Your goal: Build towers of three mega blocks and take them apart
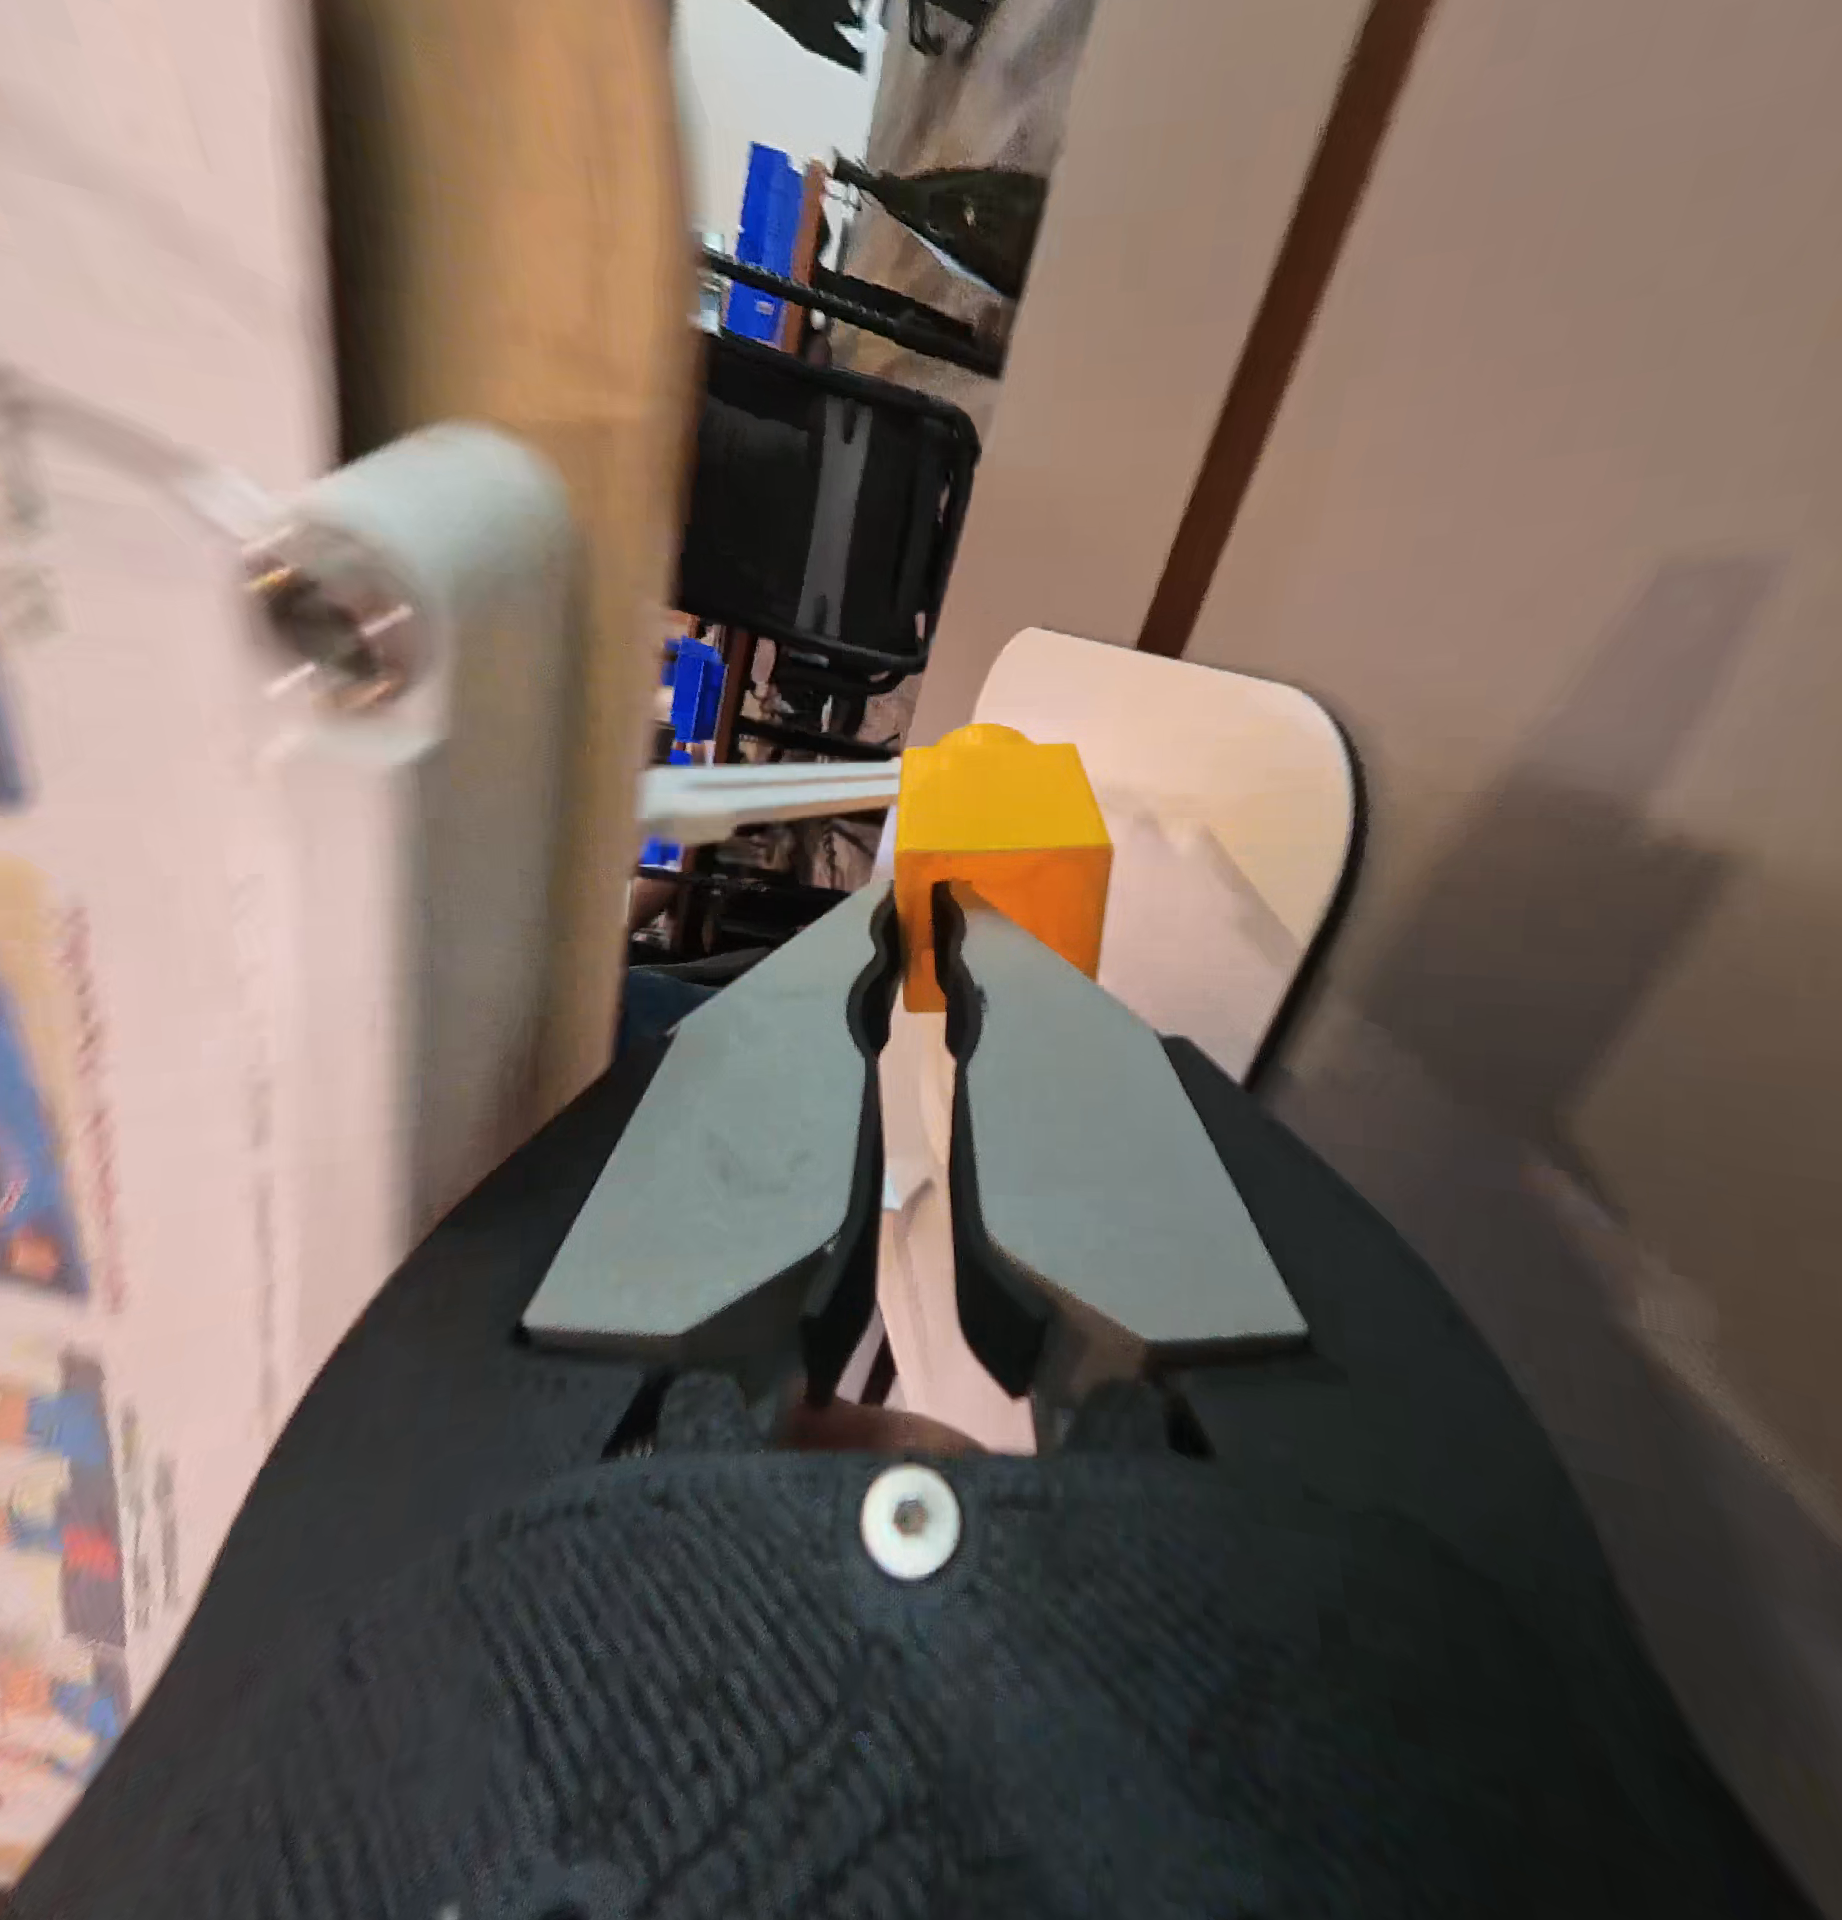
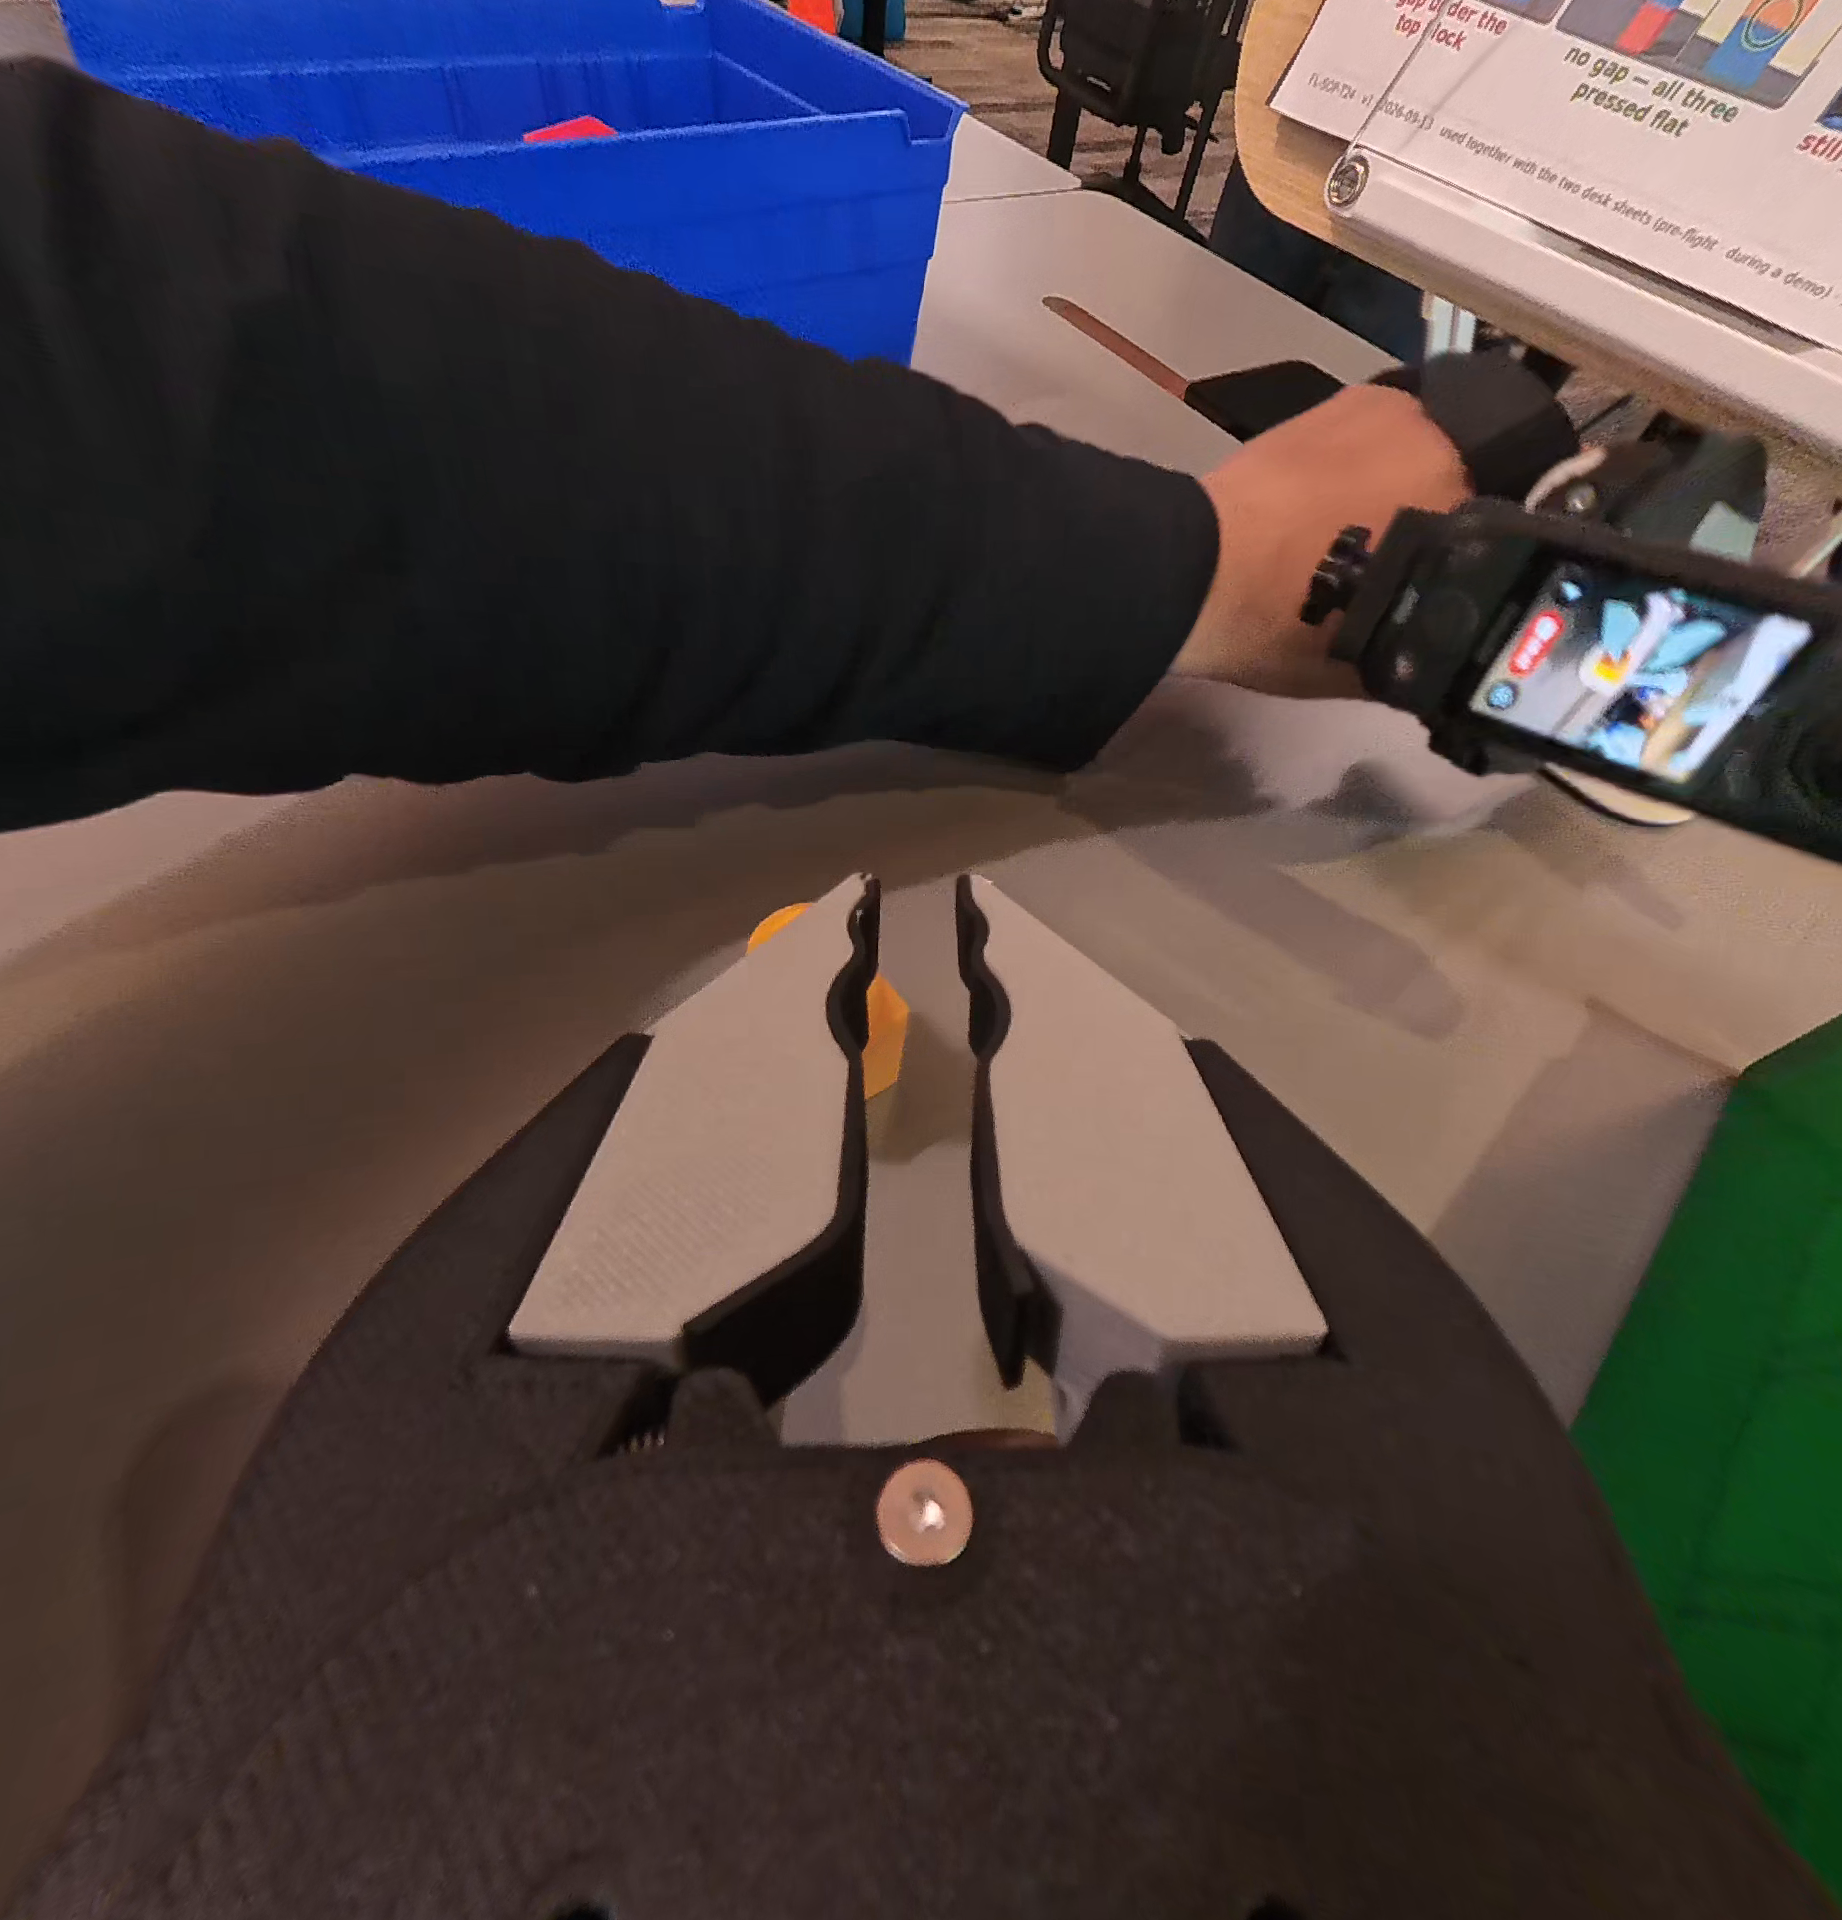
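In the left wrist view my left gripper is shut on an orange mega block, pinching the block's near edge and holding it in the air; the view is tilted and blurred. In the right wrist view my right gripper is open with a narrow gap and holds nothing. A second orange block sits on the grey table just under the left finger, mostly hidden by it. The left gripper's body with its phone screen shows at the right, held by a hand on a black-sleeved arm.
A blue bin with a red piece stands at the back left. A green surface lies at the right. A printed sheet on a wooden board stands at the back right. A white rounded object is behind the held block. The left gripper's tips are roughly 30 centimeters from the right gripper's.
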Tool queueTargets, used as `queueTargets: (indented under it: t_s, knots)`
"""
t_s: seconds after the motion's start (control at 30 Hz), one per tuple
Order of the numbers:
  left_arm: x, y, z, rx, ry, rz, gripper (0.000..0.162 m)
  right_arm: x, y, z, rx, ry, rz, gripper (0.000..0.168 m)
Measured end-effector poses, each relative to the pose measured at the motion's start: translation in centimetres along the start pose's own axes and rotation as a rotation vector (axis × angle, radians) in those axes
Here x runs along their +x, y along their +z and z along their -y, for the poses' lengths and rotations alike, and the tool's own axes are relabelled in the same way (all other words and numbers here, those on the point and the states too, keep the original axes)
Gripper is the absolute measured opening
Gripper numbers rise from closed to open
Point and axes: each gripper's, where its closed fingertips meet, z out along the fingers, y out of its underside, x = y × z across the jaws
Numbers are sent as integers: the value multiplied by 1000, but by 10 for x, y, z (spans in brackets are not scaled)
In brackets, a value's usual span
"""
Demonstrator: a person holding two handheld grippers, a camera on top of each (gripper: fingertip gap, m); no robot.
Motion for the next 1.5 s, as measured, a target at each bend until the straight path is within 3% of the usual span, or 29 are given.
queueTargets:
  t_s: [0.2, 0.3, 0.4, 0.57, 0.7, 0.83, 0.9, 0.97, 1.13, 1.23, 1.3, 1.4, 1.5]
  knots:
    - [-13, -66, -15, 119, -267, -52, 3, 1, -3, 4, 24, 2, -5, 12]
    - [-28, -114, -26, 224, -495, -78, 3, 2, -7, 10, 56, 9, -6, 12]
    - [-40, -182, -10, 516, -750, -218, 3, 3, -13, 20, 108, 48, 25, 14]
    - [-55, -293, 15, 877, -895, -312, 3, -6, -30, 46, 233, 194, 177, 33]
    - [-62, -343, 24, 1005, -898, -277, 3, -21, -40, 70, 360, 395, 411, 50]
    - [-44, -353, 29, 1002, -790, -232, 3, -34, -50, 94, 479, 558, 640, 62]
    - [-42, -352, 29, 988, -757, -200, 3, -31, -46, 96, 491, 577, 630, 60]
    - [-42, -351, 28, 985, -750, -198, 3, -27, -41, 92, 482, 581, 595, 43]
    - [-35, -346, 22, 956, -716, -217, 4, -26, -32, 86, 452, 563, 565, 42]
    - [-23, -343, 15, 923, -672, -307, 8, -23, -27, 77, 401, 523, 519, 41]
    - [-17, -348, 11, 952, -677, -404, 21, -13, -24, 71, 373, 492, 451, 40]
    - [-20, -343, 0, 924, -834, -567, 40, -2, -21, 58, 299, 426, 352, 40]
    - [-19, -344, 0, 924, -1001, -769, 46, -8, -21, 53, 256, 404, 400, 40]
